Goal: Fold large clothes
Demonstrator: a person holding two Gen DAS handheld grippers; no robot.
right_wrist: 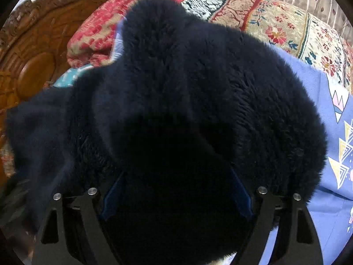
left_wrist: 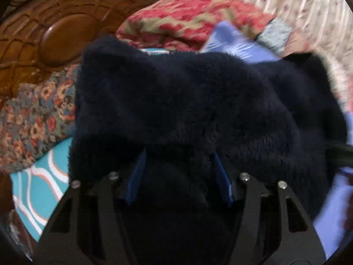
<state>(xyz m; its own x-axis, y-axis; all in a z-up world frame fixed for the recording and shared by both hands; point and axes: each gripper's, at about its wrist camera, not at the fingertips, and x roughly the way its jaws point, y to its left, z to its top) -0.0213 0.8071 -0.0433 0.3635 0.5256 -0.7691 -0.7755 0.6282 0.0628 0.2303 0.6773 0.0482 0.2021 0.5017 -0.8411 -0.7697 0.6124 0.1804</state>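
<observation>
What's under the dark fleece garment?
A lilac sheet shows beneath the dark fleece garment at its right edge, teal fabric at its left. Whatever lies directly underneath is covered.

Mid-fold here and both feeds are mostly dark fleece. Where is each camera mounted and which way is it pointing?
Left wrist: sits on the left gripper, looking forward along its blue fingers into the navy fleece garment; fingertips are buried in the pile.
Right wrist: sits on the right gripper, looking along its fingers into the same garment.
Shared: both face the carved wooden headboard, the red patterned quilt and the lilac sheet.
</observation>
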